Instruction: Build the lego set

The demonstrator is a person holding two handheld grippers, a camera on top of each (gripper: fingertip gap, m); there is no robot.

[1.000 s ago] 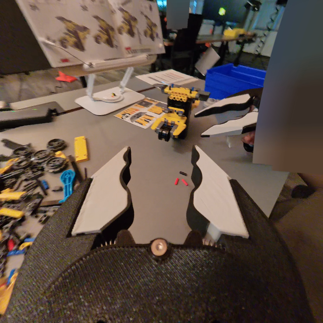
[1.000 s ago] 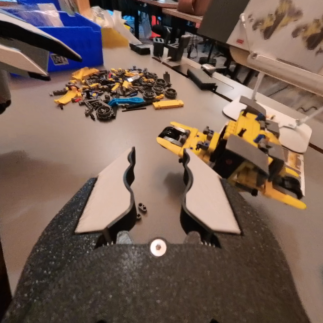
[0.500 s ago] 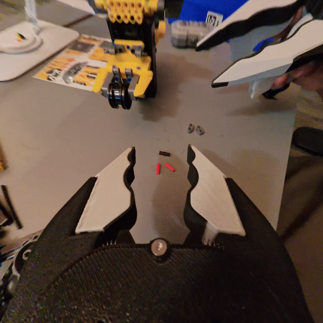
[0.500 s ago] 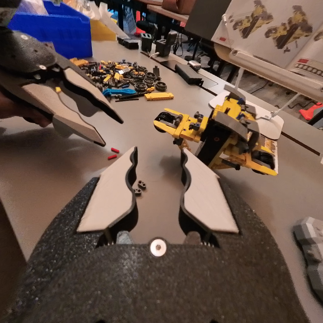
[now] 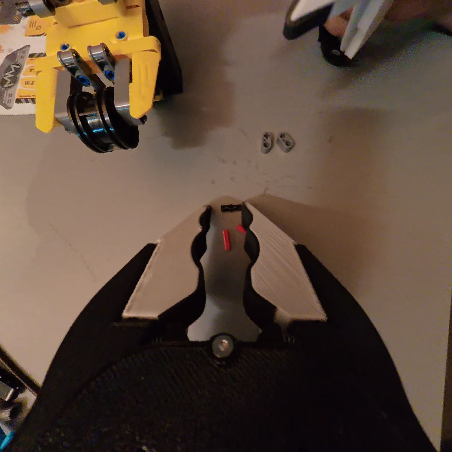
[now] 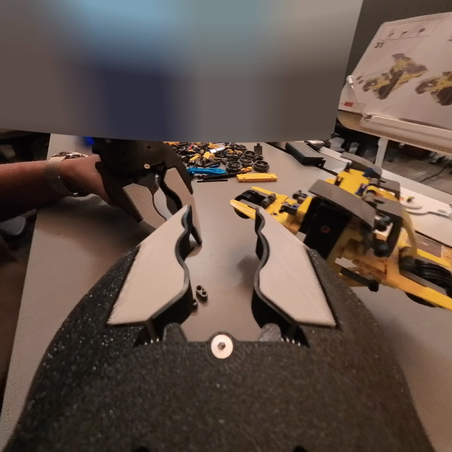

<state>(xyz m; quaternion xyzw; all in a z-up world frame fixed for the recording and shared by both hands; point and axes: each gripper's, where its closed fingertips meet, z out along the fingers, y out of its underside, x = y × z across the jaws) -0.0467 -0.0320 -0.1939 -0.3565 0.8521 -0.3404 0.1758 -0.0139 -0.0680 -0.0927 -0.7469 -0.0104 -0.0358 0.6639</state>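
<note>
A: Left gripper point(image 5: 225, 208): tips low over the grey worktop point(image 5: 122, 220), jaws parted and holding nothing. A black pin point(image 5: 230, 208) lies between the tips, apart from both.

B: The red pins?

A: 2. One point(image 5: 226, 240) lies in the gap; the other point(image 5: 241, 228) is half hidden by the right finger.

B: Right gripper point(image 6: 222, 215)?

A: Jaws spread wide, empty. 2 small grey 2-hole links point(image 5: 276, 142) lie below it; its left finger cuts 1 off. The yellow model point(image 6: 342, 225), studded plastic with black wheels, stands just to the right, its far end blurred. Loose parts point(image 6: 220, 156) beyond, partly masked.
</note>
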